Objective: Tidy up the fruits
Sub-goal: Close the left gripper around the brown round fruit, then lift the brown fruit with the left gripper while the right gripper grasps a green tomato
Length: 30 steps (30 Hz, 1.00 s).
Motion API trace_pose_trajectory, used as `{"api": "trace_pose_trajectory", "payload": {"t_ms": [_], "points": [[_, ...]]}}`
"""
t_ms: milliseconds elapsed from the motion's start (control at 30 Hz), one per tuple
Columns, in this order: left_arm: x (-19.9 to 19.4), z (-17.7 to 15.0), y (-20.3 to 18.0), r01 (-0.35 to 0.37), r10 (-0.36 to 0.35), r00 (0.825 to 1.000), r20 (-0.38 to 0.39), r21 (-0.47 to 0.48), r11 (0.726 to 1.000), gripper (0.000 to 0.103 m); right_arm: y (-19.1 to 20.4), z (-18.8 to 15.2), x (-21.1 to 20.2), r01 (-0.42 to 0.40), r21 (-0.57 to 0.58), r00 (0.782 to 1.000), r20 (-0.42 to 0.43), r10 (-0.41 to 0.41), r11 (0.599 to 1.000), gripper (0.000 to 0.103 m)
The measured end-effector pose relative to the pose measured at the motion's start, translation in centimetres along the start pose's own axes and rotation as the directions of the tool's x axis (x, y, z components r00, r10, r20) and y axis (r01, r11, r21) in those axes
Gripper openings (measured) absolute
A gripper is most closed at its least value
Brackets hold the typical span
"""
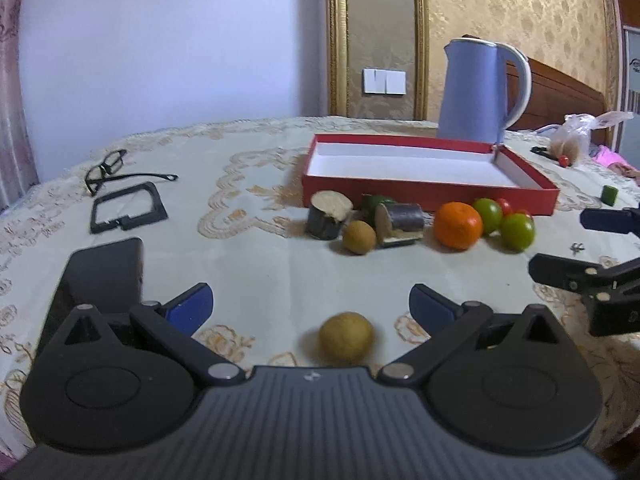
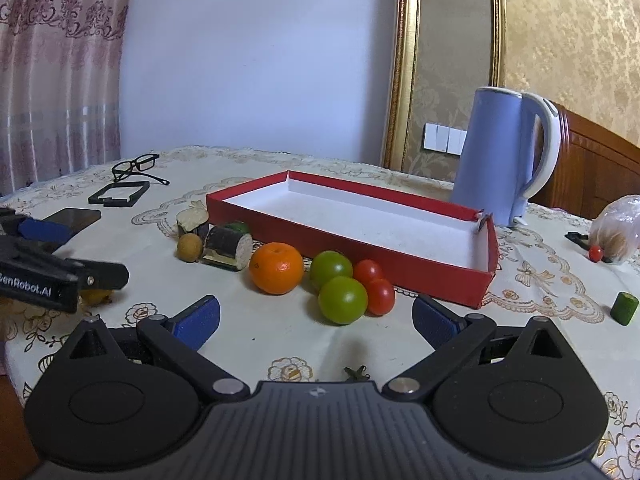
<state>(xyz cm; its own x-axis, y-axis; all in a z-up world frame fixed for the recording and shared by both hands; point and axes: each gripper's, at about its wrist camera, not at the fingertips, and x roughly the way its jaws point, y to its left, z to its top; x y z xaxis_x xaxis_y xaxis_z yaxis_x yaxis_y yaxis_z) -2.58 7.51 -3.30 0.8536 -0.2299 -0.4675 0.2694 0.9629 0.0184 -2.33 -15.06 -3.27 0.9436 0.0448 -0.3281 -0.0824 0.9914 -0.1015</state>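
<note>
Left gripper (image 1: 311, 307): my jaws stand wide apart, a small yellow-brown fruit (image 1: 346, 338) on the table between them, untouched.
Right gripper (image 2: 316, 316): also spread, holding nothing, facing two green fruits (image 2: 343, 300) and two red ones (image 2: 379, 296).
Fruit row: orange (image 2: 276, 268), longan (image 2: 189, 247) and cut cane pieces (image 2: 229, 253) lie along the red box's (image 2: 432, 276) near wall.
Box axis: long side parallel to the fruit row, open top up.
Right view only: a green piece (image 2: 624, 308) near the table's right edge.
Left view only: the yellow-brown fruit seen whole.
</note>
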Motion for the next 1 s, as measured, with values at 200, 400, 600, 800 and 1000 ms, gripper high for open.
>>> {"api": "trace_pose_trajectory", "payload": {"t_ms": [200, 400, 600, 800, 1000], "points": [[0.0, -0.1, -1.4, -0.024, 0.024, 1.0, -0.005, 0.039, 0.999, 0.103, 0.1, -0.1, -0.2, 0.011, -0.013, 1.0, 0.01, -0.011, 1.0, 0.103], [-0.3, 0.1, -2.8, -0.046, 0.046, 0.999, 0.008, 0.074, 0.996, 0.103, -0.4, 0.0, -0.1, 0.015, 0.019, 1.0, 0.012, -0.015, 1.0, 0.103], [0.0, 0.2, -3.0, -0.033, 0.034, 0.999, -0.016, 0.068, 0.997, 0.079, -1.5, 0.0, 0.1, -0.002, 0.086, 1.0, 0.003, 0.002, 0.996, 0.103], [0.1, 0.0, -2.5, 0.007, -0.005, 0.999, -0.042, 0.055, 0.998, 0.036, -1.5, 0.0, 0.1, -0.001, 0.089, 1.0, 0.004, 0.001, 0.996, 0.103], [-0.2, -0.1, -2.1, 0.022, -0.02, 0.999, -0.033, 0.043, 0.999, 0.024, -1.7, 0.1, 0.1, -0.004, 0.092, 1.0, 0.007, 0.003, 0.996, 0.103]]}}
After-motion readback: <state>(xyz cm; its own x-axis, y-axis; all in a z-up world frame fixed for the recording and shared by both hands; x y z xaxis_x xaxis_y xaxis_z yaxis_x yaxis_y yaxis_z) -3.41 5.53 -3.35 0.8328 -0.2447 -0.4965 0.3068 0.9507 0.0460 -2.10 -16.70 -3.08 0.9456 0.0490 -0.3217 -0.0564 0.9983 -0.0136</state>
